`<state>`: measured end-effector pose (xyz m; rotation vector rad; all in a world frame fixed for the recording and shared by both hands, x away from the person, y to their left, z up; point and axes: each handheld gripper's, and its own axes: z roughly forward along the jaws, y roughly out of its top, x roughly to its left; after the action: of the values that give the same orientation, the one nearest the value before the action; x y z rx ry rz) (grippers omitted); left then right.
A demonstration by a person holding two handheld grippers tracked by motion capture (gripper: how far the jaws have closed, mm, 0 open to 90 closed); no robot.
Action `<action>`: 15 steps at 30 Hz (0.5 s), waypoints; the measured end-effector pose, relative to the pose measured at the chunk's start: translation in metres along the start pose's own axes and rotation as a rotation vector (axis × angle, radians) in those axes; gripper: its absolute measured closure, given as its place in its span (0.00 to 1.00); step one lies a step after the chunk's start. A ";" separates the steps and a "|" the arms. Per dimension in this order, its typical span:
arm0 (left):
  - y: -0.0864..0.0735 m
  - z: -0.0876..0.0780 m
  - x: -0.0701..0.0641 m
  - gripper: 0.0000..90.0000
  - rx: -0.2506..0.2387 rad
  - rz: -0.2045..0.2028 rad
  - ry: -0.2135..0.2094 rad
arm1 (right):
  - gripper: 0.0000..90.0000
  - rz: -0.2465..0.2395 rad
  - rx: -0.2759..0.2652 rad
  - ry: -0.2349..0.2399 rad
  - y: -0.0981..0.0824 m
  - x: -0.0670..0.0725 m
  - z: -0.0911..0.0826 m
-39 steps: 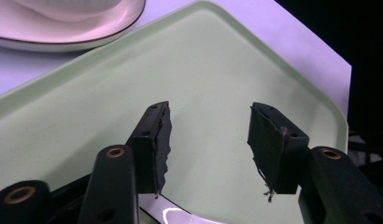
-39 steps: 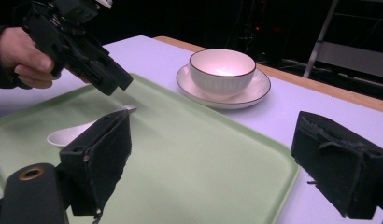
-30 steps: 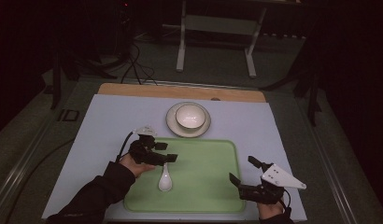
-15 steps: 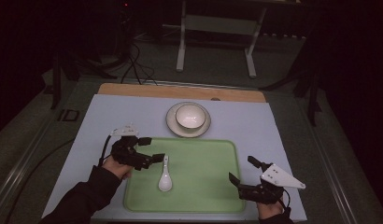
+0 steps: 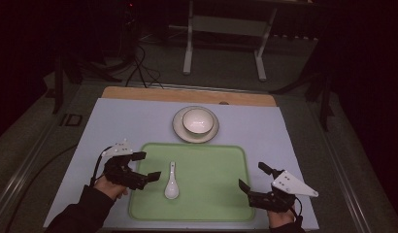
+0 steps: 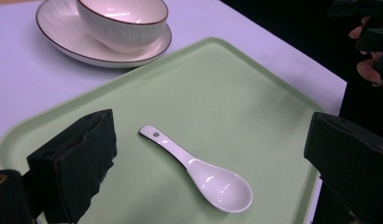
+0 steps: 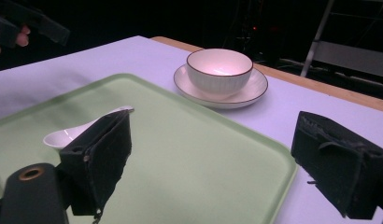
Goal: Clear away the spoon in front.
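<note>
1. Leftward off the tray went the left hand-held gripper [image 5: 141, 166], which a second before had hung over the spoon; its jaws had just been opening and stood spread, with nothing between them.
2. Its spoon [image 5: 171, 181] lay released on the left part of the green tray [image 5: 211, 213], bowl toward the person, handle toward the bowl [image 5: 197, 120] on its saucer [image 5: 178, 130].
3. Across the tray, the right hand-held gripper [image 5: 253, 179] had kept its place at the right edge, jaws spread and empty.
4. Placing the spoon looked finished; next would likely be fetching bowl and saucer from the table [image 5: 114, 121], calling for a level grip on a rim.
</note>
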<state>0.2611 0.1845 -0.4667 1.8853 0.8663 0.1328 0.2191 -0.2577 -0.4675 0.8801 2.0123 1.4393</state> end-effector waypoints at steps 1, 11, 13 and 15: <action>-0.002 -0.001 -0.001 0.02 -0.001 0.008 0.004 | 0.13 0.000 -0.002 0.000 0.000 0.000 0.000; -0.023 -0.012 0.005 0.02 -0.018 -0.023 0.025 | 0.13 -0.004 0.001 0.000 -0.001 0.000 0.000; -0.026 -0.014 0.007 0.02 -0.022 -0.031 0.024 | 0.13 -0.002 0.002 0.001 -0.001 0.000 0.000; -0.030 -0.015 0.009 0.02 -0.022 -0.029 0.033 | 0.13 -0.001 0.005 0.001 -0.001 0.000 0.000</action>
<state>0.2451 0.2083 -0.4870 1.8537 0.9105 0.1554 0.2192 -0.2580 -0.4685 0.8805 2.0172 1.4349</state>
